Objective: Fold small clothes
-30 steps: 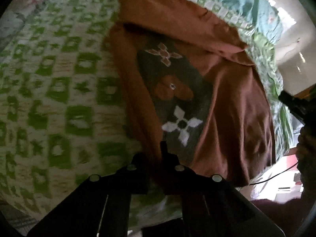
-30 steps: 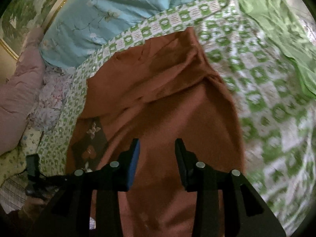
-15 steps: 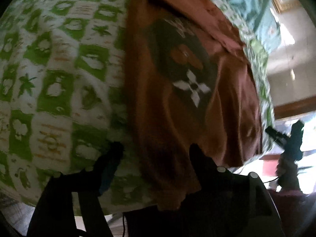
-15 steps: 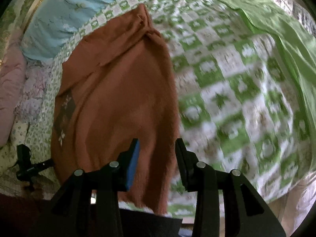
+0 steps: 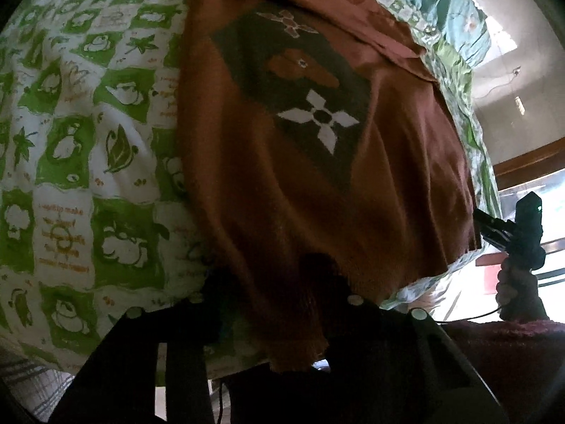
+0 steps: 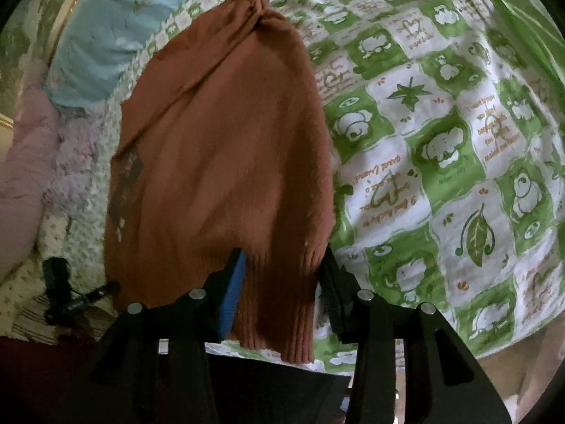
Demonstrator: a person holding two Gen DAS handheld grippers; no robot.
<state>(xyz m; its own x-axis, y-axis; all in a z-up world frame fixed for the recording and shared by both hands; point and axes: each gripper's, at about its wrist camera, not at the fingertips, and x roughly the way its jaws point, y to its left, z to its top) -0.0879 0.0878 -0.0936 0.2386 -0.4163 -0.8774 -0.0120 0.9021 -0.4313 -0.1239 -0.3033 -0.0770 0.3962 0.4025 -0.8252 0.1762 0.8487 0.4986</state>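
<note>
On the green-checked bed cover (image 6: pixel 441 148) the rust sweater (image 6: pixel 226 148) lies lengthwise, hem nearest both grippers. The left gripper (image 5: pixel 272 296), jaws just closing, straddles the hem's left corner; whether it pinches, I cannot tell. The right gripper (image 6: pixel 282 279), jaws just widening, straddles the right corner, untouched.

Both grippers angle steeply down. The left gripper (image 5: pixel 272 282) has just been closing, sweater hem between its jaws — too dark to see if it's pinched. The right gripper (image 6: pixel 282 268) has just been opening, jaws straddling the ribbed hem corner, pads not pressing.
</note>
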